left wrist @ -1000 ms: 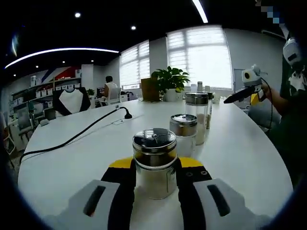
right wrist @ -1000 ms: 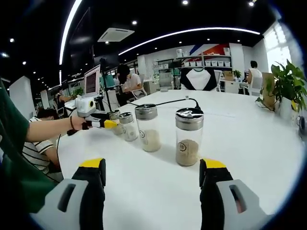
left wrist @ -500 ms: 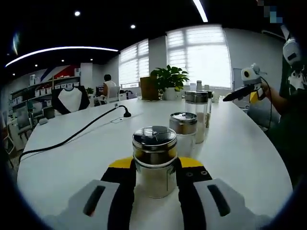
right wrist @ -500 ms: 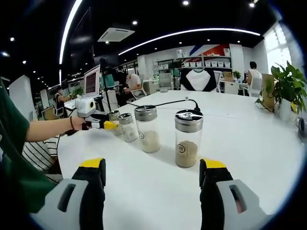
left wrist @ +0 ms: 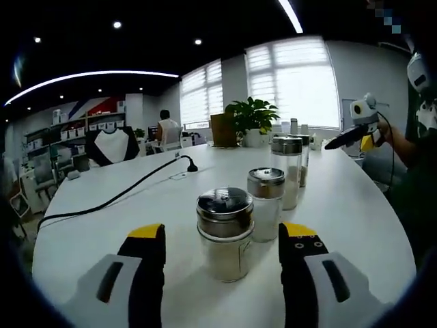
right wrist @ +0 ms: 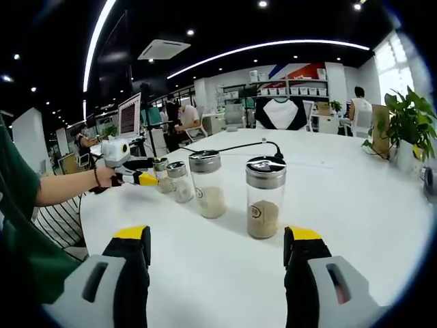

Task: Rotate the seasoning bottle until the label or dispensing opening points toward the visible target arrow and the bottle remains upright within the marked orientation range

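A row of glass seasoning bottles with steel lids stands upright on the white table (left wrist: 102,232). The nearest bottle (left wrist: 225,236), holding pale powder, sits between the jaws of my left gripper (left wrist: 222,231), which is open, with a gap on each side. Behind it come a second bottle (left wrist: 265,203) and a taller one (left wrist: 287,171). In the right gripper view the same row runs from a tall bottle (right wrist: 265,207) back to the small one (right wrist: 161,174) by the left gripper (right wrist: 147,179). My right gripper (right wrist: 217,236) is open with nothing between its jaws, short of the row.
A black power cable (left wrist: 123,191) crosses the table at the left. A potted plant (left wrist: 252,119) stands at the far edge, also seen as the plant (right wrist: 410,130) in the right gripper view. The right gripper (left wrist: 355,126) hovers at the right. People sit at desks behind.
My left gripper's jaws have spread apart and let go of the nearest bottle, which stays upright. The right gripper holds its place, still open.
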Demonstrator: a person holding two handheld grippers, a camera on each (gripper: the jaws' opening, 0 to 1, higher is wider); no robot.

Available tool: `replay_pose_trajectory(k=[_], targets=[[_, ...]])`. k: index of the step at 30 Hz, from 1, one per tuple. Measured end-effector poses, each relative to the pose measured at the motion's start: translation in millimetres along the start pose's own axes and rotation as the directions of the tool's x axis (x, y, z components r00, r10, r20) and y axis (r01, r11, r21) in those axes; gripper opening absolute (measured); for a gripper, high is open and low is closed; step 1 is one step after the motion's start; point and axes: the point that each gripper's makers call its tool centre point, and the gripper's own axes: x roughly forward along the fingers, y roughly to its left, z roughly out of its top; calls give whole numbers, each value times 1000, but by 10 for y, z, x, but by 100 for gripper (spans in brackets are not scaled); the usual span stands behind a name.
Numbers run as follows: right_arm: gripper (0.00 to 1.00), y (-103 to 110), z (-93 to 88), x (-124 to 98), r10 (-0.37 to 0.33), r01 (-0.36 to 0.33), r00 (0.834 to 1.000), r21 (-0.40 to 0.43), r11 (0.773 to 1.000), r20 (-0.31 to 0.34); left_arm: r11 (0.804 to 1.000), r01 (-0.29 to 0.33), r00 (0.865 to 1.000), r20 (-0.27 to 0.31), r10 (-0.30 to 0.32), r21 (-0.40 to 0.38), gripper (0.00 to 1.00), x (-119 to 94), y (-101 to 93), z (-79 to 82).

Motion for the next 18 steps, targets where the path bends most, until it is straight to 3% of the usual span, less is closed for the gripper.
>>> replay_pose_trajectory(k=[5,7,10,12,13,14,18], targets=[[81,47,29,5,18,-18,1000,-8,1000,15,998,-56,998,-8,56,-25,81,-62,-21,12],[82,51,35,4,17,-17,1000,-12,1000,17,996,-87,995,-46,86,-25,82,-122,6,-38],[82,24,38,-6,8,-8,1000,-2,1000,24,991,-126,991,39,128,-44,85,-200,8,74],[82,3,27,-11,0,0,1000,-5,1000,17,988,-148,989,7,148,-47,87,-236,-31,39],[81,-2,22,-15,-1,1,1000,-8,1000,14,984,-172,985,-40,170,-43,87,-270,-36,-11],[81,-7,21,-21,-3,3,1000,-12,1000,12,979,-202,978,-44,202,-4,89,-302,-46,34],[81,-36,28,-38,-15,15,1000,-12,1000,16,973,-227,972,50,230,-47,92,-399,-156,268]])
